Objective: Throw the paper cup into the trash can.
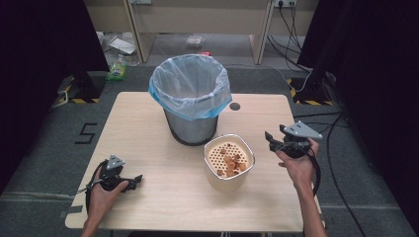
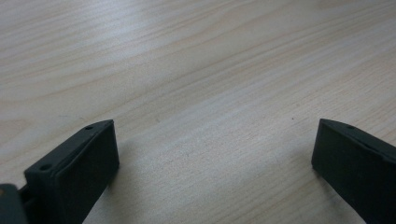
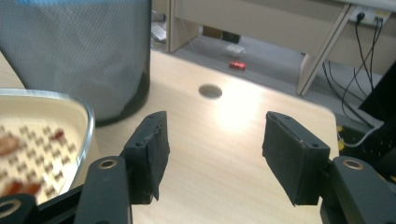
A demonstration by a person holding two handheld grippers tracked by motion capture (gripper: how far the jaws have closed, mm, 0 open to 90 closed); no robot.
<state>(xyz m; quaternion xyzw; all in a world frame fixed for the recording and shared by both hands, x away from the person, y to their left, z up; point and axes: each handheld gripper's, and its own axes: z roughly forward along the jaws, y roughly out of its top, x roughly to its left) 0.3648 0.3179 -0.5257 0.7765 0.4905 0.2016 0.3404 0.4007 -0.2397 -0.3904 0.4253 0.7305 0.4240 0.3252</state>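
Near edge, high view: person's left hand (image 1: pixel 101 190) rests low on the table (image 1: pixel 148 197) w/ the left gripper (image 1: pixel 137 179) pointing right along the wood. Left gripper view: jaws wide apart, nothing btwn them, just bare wood grain close under them.

Right hand (image 1: pixel 299 165) is at the table's right side, holding the right gripper (image 1: pixel 270 138) above the surface, tips aimed left toward the strainer bowl (image 1: pixel 229 160). Right gripper view: black jaws spread apart, empty, only tabletop btwn the pads (image 3: pixel 156 149); bowl rim sits at lower left, just beside the left jaw but not touching.

Mid-table: the bowl is a metal-rimmed container w/ a perforated insert; orange-brown food bits (image 1: pixel 231 165) lie on the insert, prob. diced scraps, too small to name. It stands near center-right, just in front of the bin.

Behind it: mesh waste bin (image 1: pixel 191 127) lined w/ a pale blue bag (image 1: pixel 190 86), upright, mouth open. A round cable hole (image 1: pixel 234 106) is in the table to the bin's right.

Far: floor w/ a red can (image 3: pixel 237 65), desk legs, cables at a wall outlet.
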